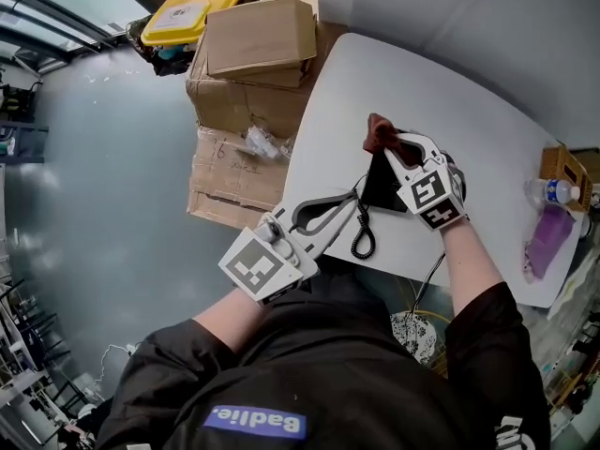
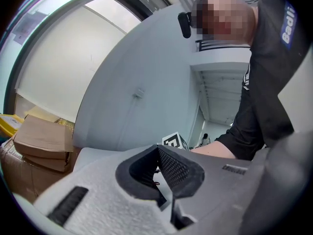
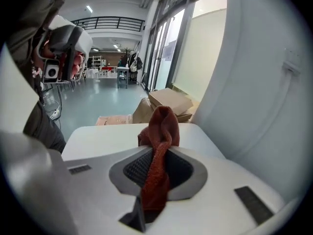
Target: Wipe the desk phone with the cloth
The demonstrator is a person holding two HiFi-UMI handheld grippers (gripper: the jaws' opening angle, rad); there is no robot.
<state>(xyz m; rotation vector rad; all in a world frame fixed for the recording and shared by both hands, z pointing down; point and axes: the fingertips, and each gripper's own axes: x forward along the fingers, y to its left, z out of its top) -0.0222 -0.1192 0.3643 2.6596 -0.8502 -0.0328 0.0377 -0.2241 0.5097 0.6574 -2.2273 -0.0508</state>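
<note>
A black desk phone (image 1: 383,186) lies on the white table (image 1: 469,92) near its front edge, and its coiled cord (image 1: 363,234) hangs over that edge. My right gripper (image 1: 390,144) hovers at the phone's far end, shut on a red-brown cloth (image 1: 379,130). In the right gripper view the cloth (image 3: 162,126) bunches up out of the gripper (image 3: 157,153). My left gripper (image 1: 352,196) sits just left of the phone above the cord. Its jaws meet at the tips with nothing between them, as the left gripper view (image 2: 157,148) shows.
Stacked cardboard boxes (image 1: 251,59) and a yellow bin (image 1: 184,12) stand on the floor left of the table. At the table's right end are a water bottle (image 1: 553,192), a wooden box (image 1: 566,167) and a purple bag (image 1: 547,239). A curved white wall (image 3: 264,82) rises behind.
</note>
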